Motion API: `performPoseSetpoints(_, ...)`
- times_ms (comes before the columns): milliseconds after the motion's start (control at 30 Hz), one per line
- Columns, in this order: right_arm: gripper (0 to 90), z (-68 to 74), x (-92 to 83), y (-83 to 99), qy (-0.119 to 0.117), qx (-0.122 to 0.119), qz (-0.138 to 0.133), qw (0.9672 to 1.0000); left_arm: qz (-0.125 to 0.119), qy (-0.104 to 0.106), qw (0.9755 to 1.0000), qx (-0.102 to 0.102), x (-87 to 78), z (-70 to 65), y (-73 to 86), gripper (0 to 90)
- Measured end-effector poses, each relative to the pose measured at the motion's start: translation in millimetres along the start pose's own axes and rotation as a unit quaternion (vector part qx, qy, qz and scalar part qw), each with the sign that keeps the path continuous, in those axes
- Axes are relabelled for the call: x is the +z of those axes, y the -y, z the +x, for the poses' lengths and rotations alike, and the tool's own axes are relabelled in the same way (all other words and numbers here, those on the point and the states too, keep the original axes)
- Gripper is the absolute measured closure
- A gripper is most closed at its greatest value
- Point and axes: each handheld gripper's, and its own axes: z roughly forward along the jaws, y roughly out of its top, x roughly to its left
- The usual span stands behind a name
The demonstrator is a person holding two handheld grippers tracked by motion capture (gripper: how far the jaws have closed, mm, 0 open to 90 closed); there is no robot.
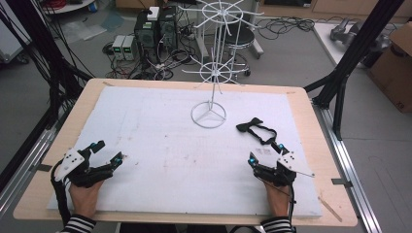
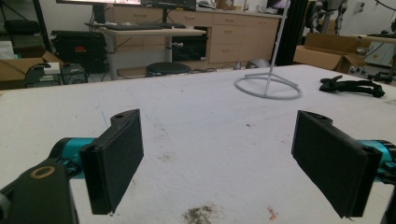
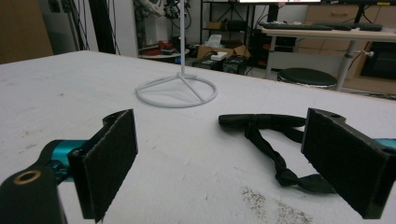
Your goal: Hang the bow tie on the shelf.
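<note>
A black bow tie with a strap (image 1: 256, 130) lies flat on the white mat, right of centre. Behind it to the left stands a white wire rack (image 1: 210, 73) on a ring base (image 1: 209, 115). My right gripper (image 1: 266, 152) rests open just in front of the bow tie, with nothing between its jaws. In the right gripper view (image 3: 222, 123) the bow tie's strap (image 3: 271, 135) lies just ahead, toward the right jaw, apart from it. My left gripper (image 1: 109, 150) is open and holds nothing at the mat's front left. The left gripper view (image 2: 218, 126) has the ring base (image 2: 267, 86) and bow tie (image 2: 352, 85) far off.
The white mat (image 1: 160, 141) covers most of a wooden table (image 1: 311, 126). Black frame posts (image 1: 350, 58) stand at the table's right and left sides. Computers and cables (image 1: 155, 34) sit on the floor beyond the far edge.
</note>
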Motion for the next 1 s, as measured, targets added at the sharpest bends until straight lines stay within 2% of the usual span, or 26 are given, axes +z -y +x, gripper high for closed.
performPoseSetpoints(100, 9.8, -0.9, -0.4, 0.1, 0.002, 0.004, -0.001, 1.0, 0.0, 0.001, 1.0, 0.0, -0.3, 0.2, 0.0, 16.9)
performPoseSetpoints(167, 9.8, -0.6, -0.2, 0.0, 0.002, 0.002, -0.001, 1.0, -0.002, 0.003, 1.0, -0.006, -0.3, 1.2, 0.1, 16.8)
performPoseSetpoints(433, 9.8, 0.3, -0.2, -0.1, 0.002, -0.003, 0.0, 1.0, -0.002, 0.005, 1.0, -0.005, -0.6, 1.6, 0.1, 16.8)
performPoseSetpoints(700, 9.8, -3.1, -1.2, 0.0, 0.001, 0.018, -0.005, 0.9998, -0.004, 0.004, 1.0, -0.007, -1.1, 1.6, 0.2, 16.8)
performPoseSetpoints(833, 9.8, -3.9, -1.2, -0.1, -0.003, 0.018, -0.005, 0.9998, -0.005, 0.004, 1.0, -0.006, -1.1, 1.3, 0.3, 16.8)
performPoseSetpoints(900, 9.8, -4.1, -0.4, -0.8, -0.004, 0.015, 0.0, 0.9999, -0.006, 0.004, 0.9999, -0.008, -1.1, 1.5, 0.2, 16.7)
performPoseSetpoints(1000, 9.8, -5.7, 2.9, -4.5, -0.02, 0.015, 0.035, 0.9991, -0.005, 0.004, 0.9999, -0.009, -1.2, 1.9, 0.2, 16.7)
